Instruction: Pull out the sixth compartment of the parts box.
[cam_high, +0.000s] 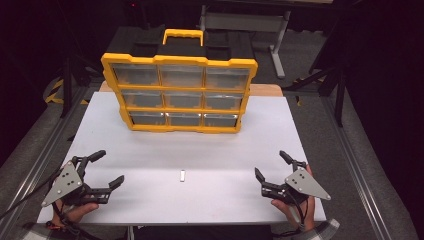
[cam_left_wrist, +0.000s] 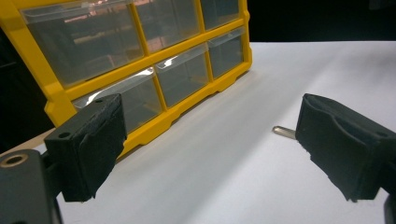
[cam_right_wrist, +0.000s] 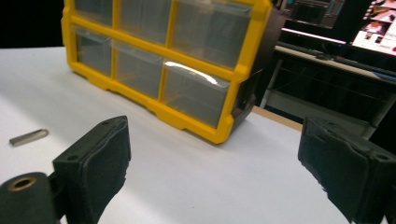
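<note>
Both hand-held grippers rest low at the near edge of the white surface (cam_high: 150, 150), the left hand-held gripper (cam_high: 106, 169) and the right hand-held gripper (cam_high: 272, 164) each with jaws spread wide and nothing between them. Midway between them, well apart from either, lies the small flat silvery metal bar (cam_high: 183, 175), flat on the surface and in front of the yellow-framed organiser with clear plastic drawers (cam_high: 180, 92). The bar looks light, stiff and slick, and so thin that a pinch across its narrow width, jaws pressed close to the surface, seems the surest hold, or it may skid away.
</note>
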